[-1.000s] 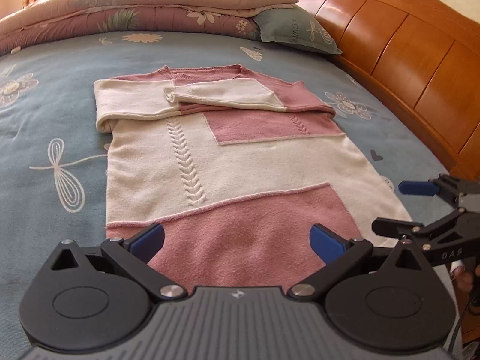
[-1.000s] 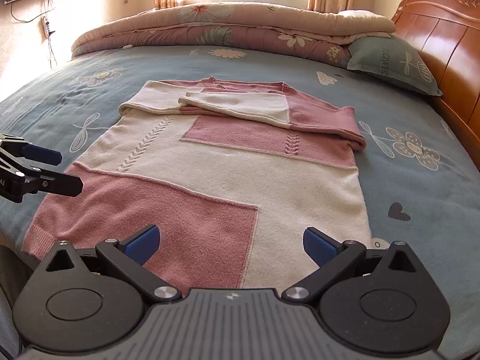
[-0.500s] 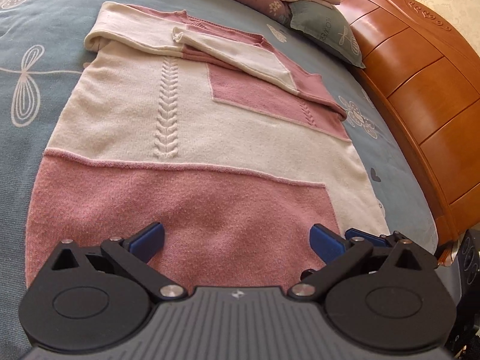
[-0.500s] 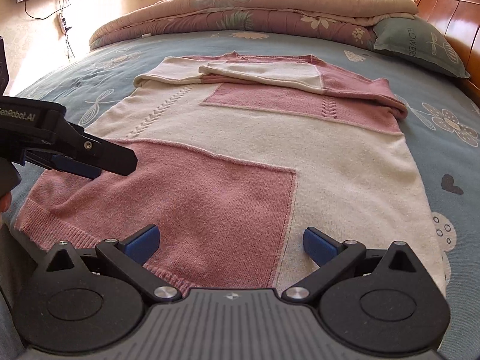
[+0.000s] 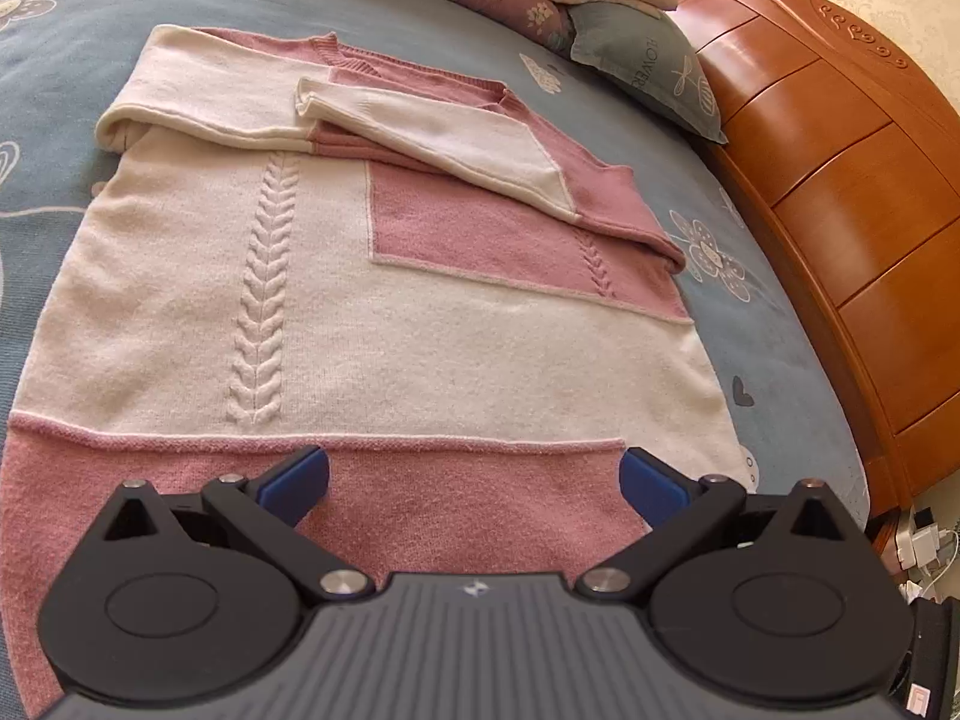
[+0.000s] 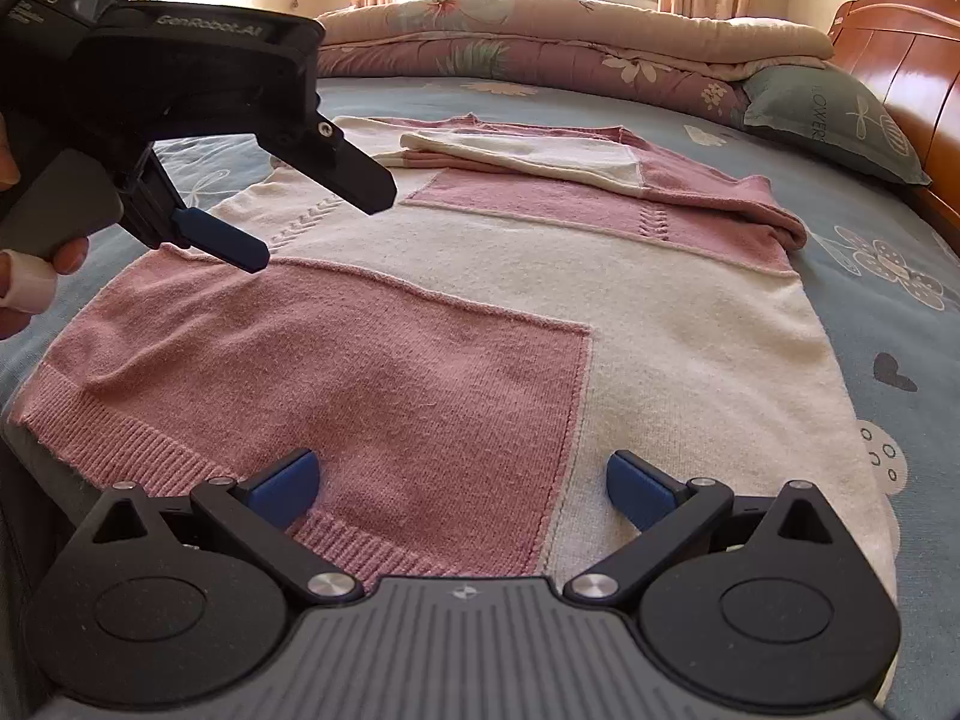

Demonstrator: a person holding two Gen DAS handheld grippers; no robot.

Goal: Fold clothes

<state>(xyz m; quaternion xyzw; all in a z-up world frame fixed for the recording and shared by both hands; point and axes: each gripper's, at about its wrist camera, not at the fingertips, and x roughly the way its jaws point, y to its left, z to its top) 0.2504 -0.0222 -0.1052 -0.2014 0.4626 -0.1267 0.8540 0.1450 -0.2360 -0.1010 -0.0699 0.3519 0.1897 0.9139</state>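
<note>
A pink and cream knitted sweater [image 5: 420, 324] [image 6: 660, 324] lies flat on the blue bedspread [image 5: 60, 6], both sleeves [image 5: 456, 144] folded across its chest. My left gripper [image 5: 474, 480] is open and hovers over the pink lower panel, nothing between its blue pads. In the right wrist view the left gripper [image 6: 318, 228] hangs over the sweater's left side, held by a hand [image 6: 24, 294]. My right gripper [image 6: 459, 480] is open just above the ribbed hem [image 6: 156, 450], where the pink panel meets the cream one.
A folded floral quilt [image 6: 540, 42] and a grey-green pillow [image 6: 822, 114] lie at the far end of the bed. The wooden headboard [image 5: 840, 192] runs along the right side. Plugs and cables [image 5: 924, 540] sit on the floor beyond the bed's corner.
The left gripper moved in over the sweater's lower pink panel. The right gripper came lower and nearer the hem. Both stayed open and the sweater has not moved.
</note>
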